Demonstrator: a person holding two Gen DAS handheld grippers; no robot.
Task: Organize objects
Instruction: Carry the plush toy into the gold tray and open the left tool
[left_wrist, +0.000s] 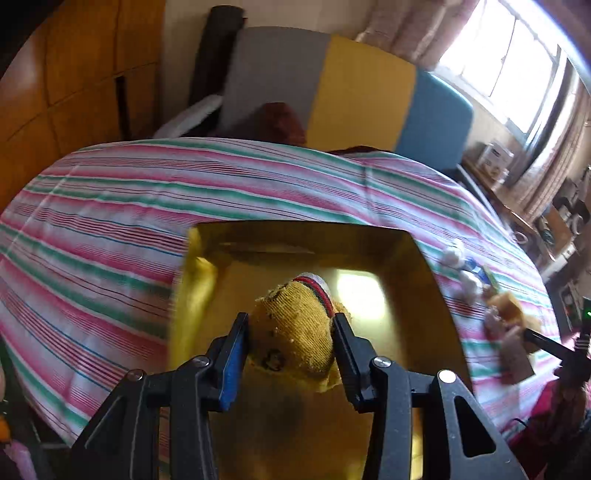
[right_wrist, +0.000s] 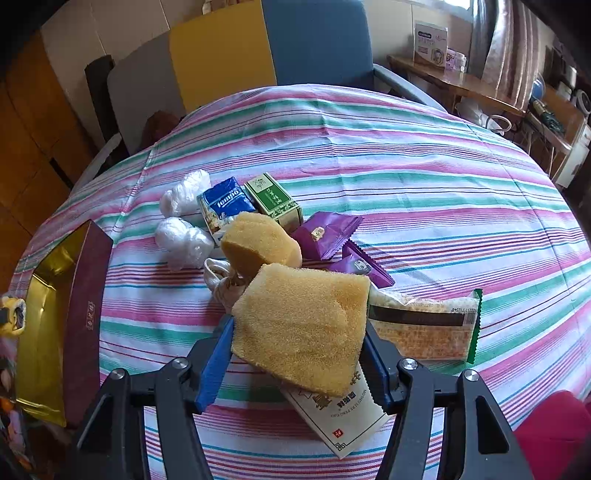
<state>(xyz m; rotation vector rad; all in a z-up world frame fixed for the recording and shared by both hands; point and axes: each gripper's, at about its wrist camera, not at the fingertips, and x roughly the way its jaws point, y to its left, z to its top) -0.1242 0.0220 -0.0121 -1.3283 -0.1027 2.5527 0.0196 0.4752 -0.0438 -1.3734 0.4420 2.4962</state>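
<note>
Left tongs (left_wrist: 290, 328): clamped on a yellow sock (left_wrist: 295, 332) with a red, green and white cuff, held over the gold-lined box (left_wrist: 417, 295), centre of the left view.
Right tongs (right_wrist: 297, 345): pads pressed on both sides of a yellow sponge (right_wrist: 306, 328), lower centre of the right view; sponge resting on a white packet (right_wrist: 340, 417).
Step in hand: judged as sock ready to drop into box, sponge just gripped for the same trip.
Advice, left: lower over bare gold floor before release, clear of the walls; sock is limp and will flop.
Advice, right: lift straight up; sponge is soft, light squeeze enough. Watch the white packet beneath and the second sponge (right_wrist: 260, 243) touching at its upper edge, both likely to drag.
Box in right view: far left edge, maroon wall (right_wrist: 86, 317) outside, gold inside, a small gold mark on the wall, unreadable.
Remaining pile: centre of right view on striped cloth (right_wrist: 443, 177); two plastic-wrapped bundles (right_wrist: 183, 240), purple sachets (right_wrist: 327, 234), a cracker-type packet (right_wrist: 424, 328).
Writing, blue pack (right_wrist: 227, 205): "Tempo", seen tilted.
Writing, green carton (right_wrist: 275, 201): characters, illegible.
Writing, white packet: Chinese characters plus small Latin line, too small to read; red seal at corner.
Writing, cracker-type packet: barcode digits, not legible.
</note>
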